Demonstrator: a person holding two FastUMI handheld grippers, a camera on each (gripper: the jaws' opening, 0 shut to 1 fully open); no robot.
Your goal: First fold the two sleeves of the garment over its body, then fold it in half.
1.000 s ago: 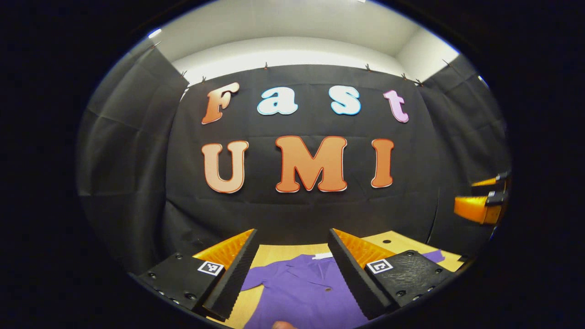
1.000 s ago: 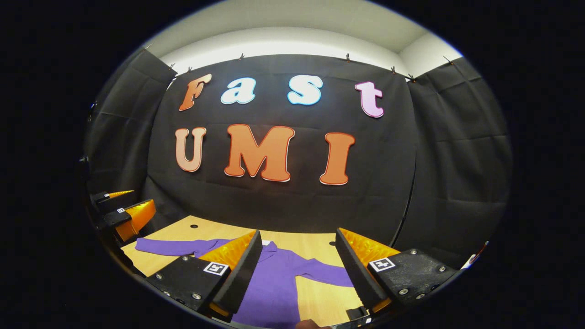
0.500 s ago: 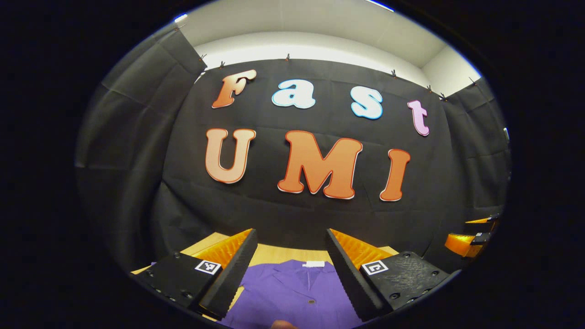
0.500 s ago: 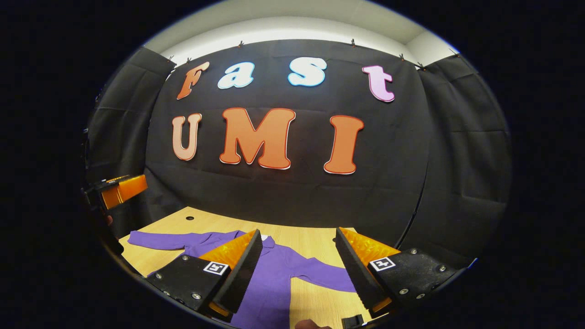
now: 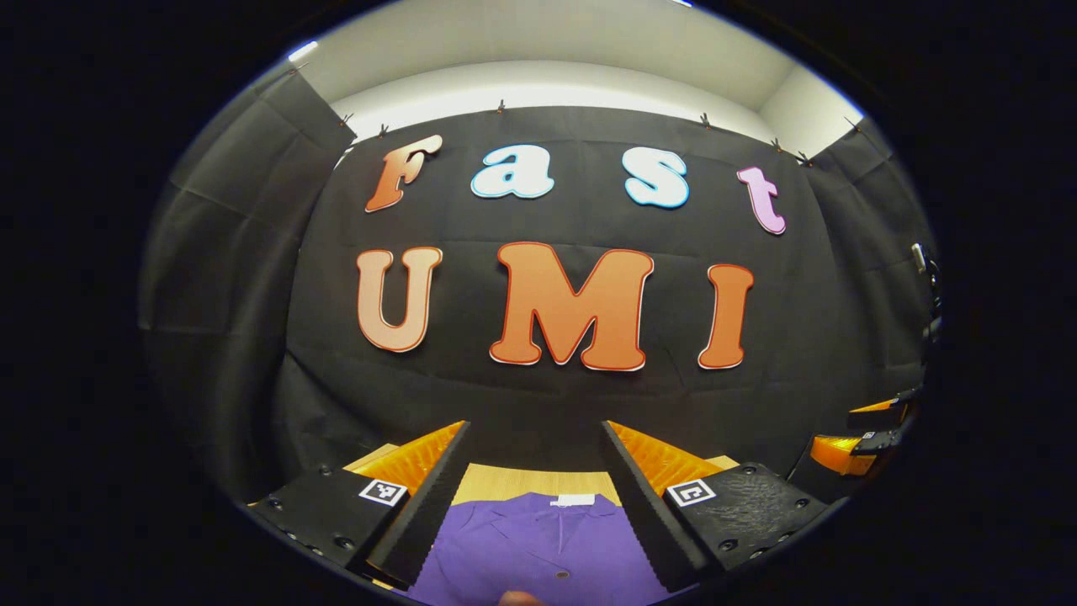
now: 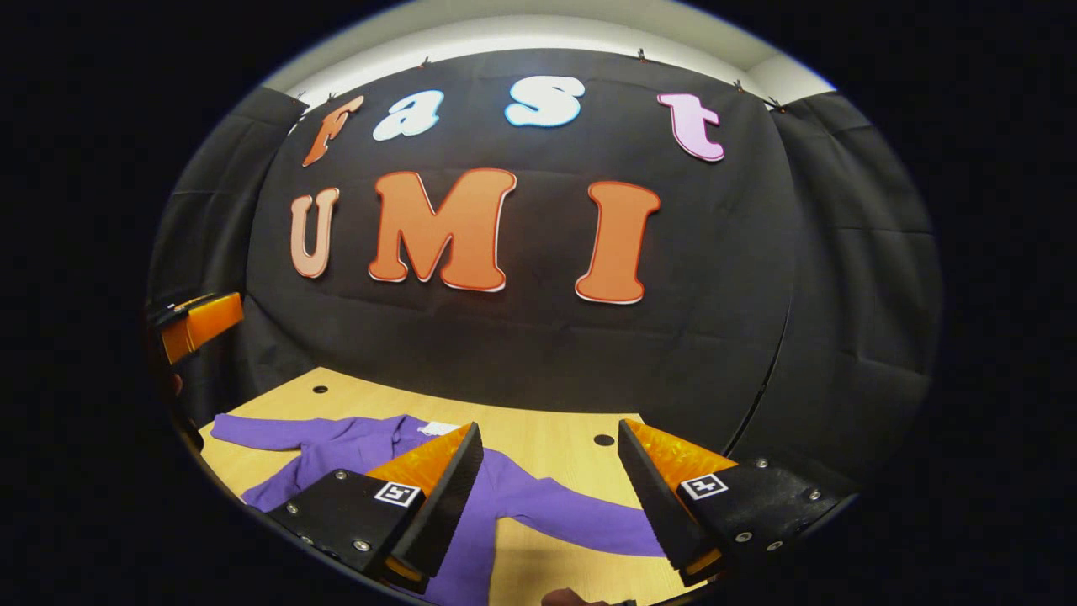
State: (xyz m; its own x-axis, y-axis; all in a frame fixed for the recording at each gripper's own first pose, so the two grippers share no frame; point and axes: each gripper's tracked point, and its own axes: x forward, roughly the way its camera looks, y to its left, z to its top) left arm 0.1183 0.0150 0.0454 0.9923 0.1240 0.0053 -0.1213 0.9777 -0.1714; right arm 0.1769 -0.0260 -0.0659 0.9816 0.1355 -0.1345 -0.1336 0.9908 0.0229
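Shirt (image 6: 505, 497) lies flat on bench (image 6: 555, 429), sleeves spread out, ready for 1st fold; both claws, left (image 5: 534, 497) & right (image 6: 547, 497), hang wide above it, holding nothing

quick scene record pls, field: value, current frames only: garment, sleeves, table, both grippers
garment: purple buttoned shirt, lying flat on the table, collar toward the wall
sleeves: both spread out to the sides, one and the other; neither folded over the body yet
table: light wood, with small round holes
left gripper: jaws apart, nothing between them, above the shirt's collar area
right gripper: jaws apart, holding nothing, over the shirt's sleeve side
task stage: no fold begun
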